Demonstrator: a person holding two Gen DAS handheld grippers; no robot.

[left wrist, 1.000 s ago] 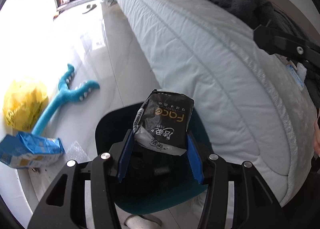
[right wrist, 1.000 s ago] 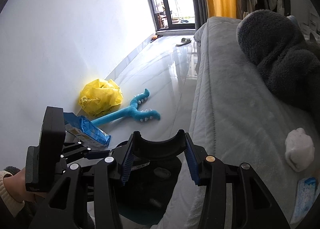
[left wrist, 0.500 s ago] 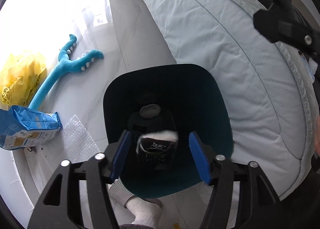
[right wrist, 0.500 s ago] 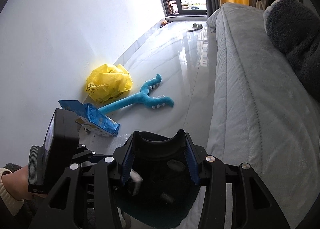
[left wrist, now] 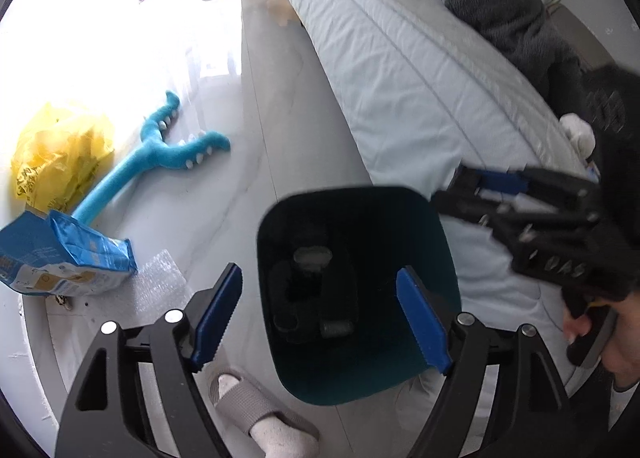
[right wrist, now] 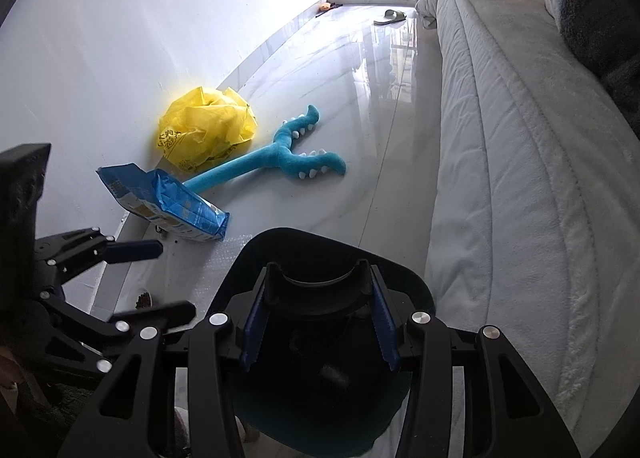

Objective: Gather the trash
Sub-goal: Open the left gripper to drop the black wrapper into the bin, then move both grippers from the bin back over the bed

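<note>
A dark teal bin (left wrist: 440, 258) stands on the floor beside the bed, its rim (right wrist: 340, 242) also showing in the right wrist view. My left gripper (left wrist: 319, 270) hovers over the bin's mouth; its jaws are opening and nothing is between them. Dark trash (left wrist: 336, 298) and a grey lump (left wrist: 312, 254) lie at the bin's bottom. My right gripper (right wrist: 318, 278) is over the bin too, shut on a black curved object (right wrist: 320, 290). Each gripper shows in the other's view, the right gripper (left wrist: 480, 186) blurred and the left gripper (right wrist: 148, 280) at the lower left.
On the floor by the wall lie a yellow plastic bag (right wrist: 208, 126), a blue snack bag (right wrist: 168, 202), bubble wrap (left wrist: 156, 282) and a teal plush toy (right wrist: 280, 154). The bed (right wrist: 520, 138) fills the right side. A socked foot in a slipper (left wrist: 260, 410) stands next to the bin.
The black packet left my left gripper's jaws and dropped into the bin, and those jaws have spread wider. My right gripper came down closer over the bin.
</note>
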